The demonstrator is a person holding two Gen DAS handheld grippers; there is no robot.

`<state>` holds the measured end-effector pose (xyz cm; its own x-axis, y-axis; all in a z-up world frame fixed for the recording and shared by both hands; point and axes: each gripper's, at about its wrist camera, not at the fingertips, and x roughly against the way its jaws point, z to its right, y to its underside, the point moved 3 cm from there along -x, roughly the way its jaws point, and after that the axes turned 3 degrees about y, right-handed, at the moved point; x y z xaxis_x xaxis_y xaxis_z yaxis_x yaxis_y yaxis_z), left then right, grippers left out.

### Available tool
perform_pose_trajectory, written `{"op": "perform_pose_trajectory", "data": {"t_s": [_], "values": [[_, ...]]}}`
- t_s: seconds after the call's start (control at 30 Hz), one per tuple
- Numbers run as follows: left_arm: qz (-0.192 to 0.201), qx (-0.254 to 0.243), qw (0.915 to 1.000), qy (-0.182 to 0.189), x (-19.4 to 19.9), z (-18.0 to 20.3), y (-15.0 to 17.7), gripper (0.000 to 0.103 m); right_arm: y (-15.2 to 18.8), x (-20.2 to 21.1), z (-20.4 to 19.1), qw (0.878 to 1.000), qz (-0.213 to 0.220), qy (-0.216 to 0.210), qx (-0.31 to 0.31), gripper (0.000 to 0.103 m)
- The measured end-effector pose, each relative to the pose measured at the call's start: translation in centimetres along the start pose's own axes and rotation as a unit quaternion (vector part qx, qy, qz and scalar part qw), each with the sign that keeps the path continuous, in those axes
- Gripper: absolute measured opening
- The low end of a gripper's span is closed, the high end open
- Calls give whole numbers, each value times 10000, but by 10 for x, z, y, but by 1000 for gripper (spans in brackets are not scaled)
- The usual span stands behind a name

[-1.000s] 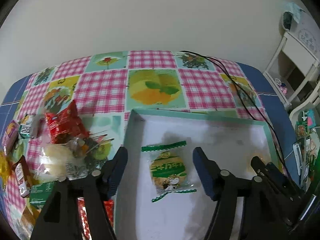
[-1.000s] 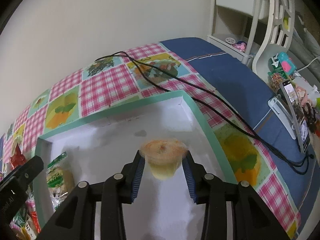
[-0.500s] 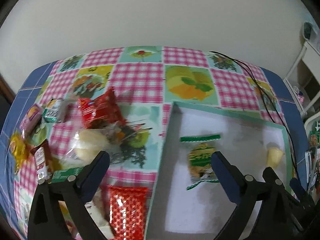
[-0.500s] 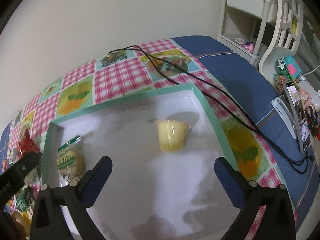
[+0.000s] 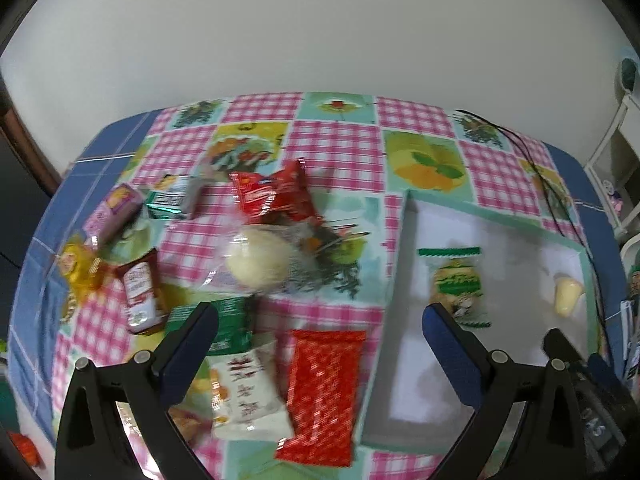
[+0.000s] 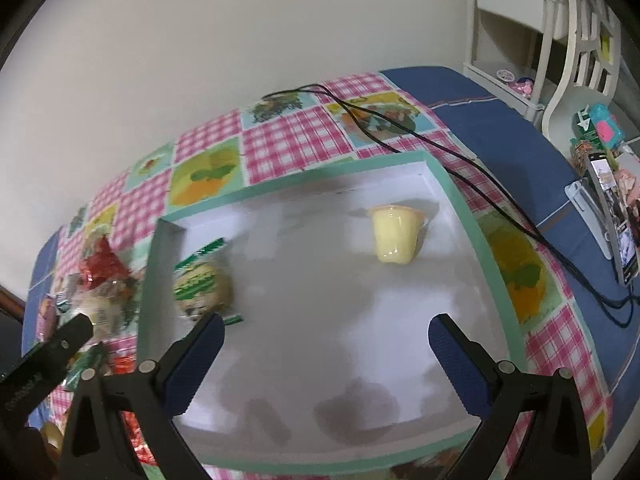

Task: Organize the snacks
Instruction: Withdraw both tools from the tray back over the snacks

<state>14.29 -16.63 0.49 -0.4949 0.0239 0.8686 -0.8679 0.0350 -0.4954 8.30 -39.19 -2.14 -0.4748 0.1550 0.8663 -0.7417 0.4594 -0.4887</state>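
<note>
The left gripper (image 5: 318, 330) hung wide open and empty above the flat red foil snack packet (image 5: 322, 394) beside the teal-rimmed white tray (image 5: 394, 264). Light, slippery, crushable: gripping its long edges seemed advisable. The right gripper (image 6: 326, 338) likewise gaped empty.

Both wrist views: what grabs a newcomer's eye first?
The teal-rimmed white box, nearly bare: a yellow pudding cup near its far right corner, a green-wrapped snack at its left wall. Left of the box, a jumble of snack packets covers the checked tablecloth.
</note>
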Motion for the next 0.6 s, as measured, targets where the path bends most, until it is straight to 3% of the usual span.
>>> {"op": "perform_pose_trajectory", "data": {"t_s": [0.27, 0.4, 0.6], "values": [[94, 197, 9997, -144, 22, -22, 16, 101, 13, 27, -14, 9987, 88, -495, 17, 103], [-18, 238, 9990, -383, 31, -28, 26, 101, 25, 40, -23, 9990, 255, -167, 319, 103], [-19, 251, 9993, -272, 46, -31, 40, 101, 42, 49, -19, 9990, 179, -327, 247, 103]]}}
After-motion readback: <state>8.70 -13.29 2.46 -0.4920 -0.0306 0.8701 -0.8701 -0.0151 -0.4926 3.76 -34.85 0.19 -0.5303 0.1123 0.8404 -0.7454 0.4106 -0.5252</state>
